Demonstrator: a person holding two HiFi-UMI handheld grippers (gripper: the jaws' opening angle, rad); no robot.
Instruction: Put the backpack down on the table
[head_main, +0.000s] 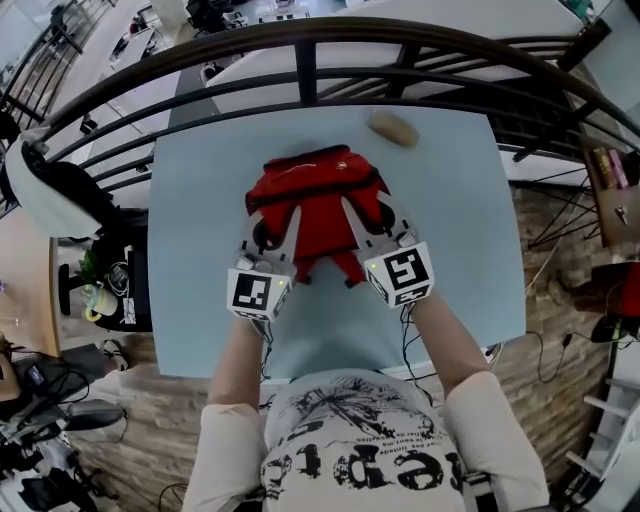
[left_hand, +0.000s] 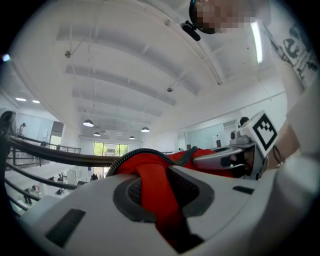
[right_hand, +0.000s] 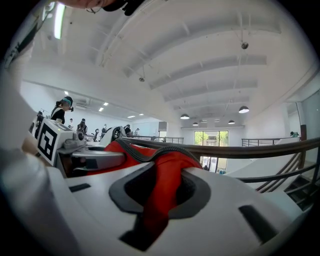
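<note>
A red backpack (head_main: 315, 190) with black trim lies over the middle of the pale blue table (head_main: 200, 220); I cannot tell whether its bottom touches the top. My left gripper (head_main: 275, 228) is shut on the left shoulder strap (left_hand: 155, 187), which runs red between its jaws. On the other side, my right gripper (head_main: 370, 222) grips the right shoulder strap (right_hand: 161, 192) the same way. Both point away from me, roughly level. In the left gripper view the right gripper (left_hand: 235, 160) shows beside the bag, and the left gripper (right_hand: 85, 160) shows in the right gripper view.
A tan oval object (head_main: 392, 128) lies on the table's far edge, right of the bag. A dark curved railing (head_main: 300, 60) runs just behind the table. Chairs, a desk with clutter and cables stand at the left (head_main: 95, 290) on the floor.
</note>
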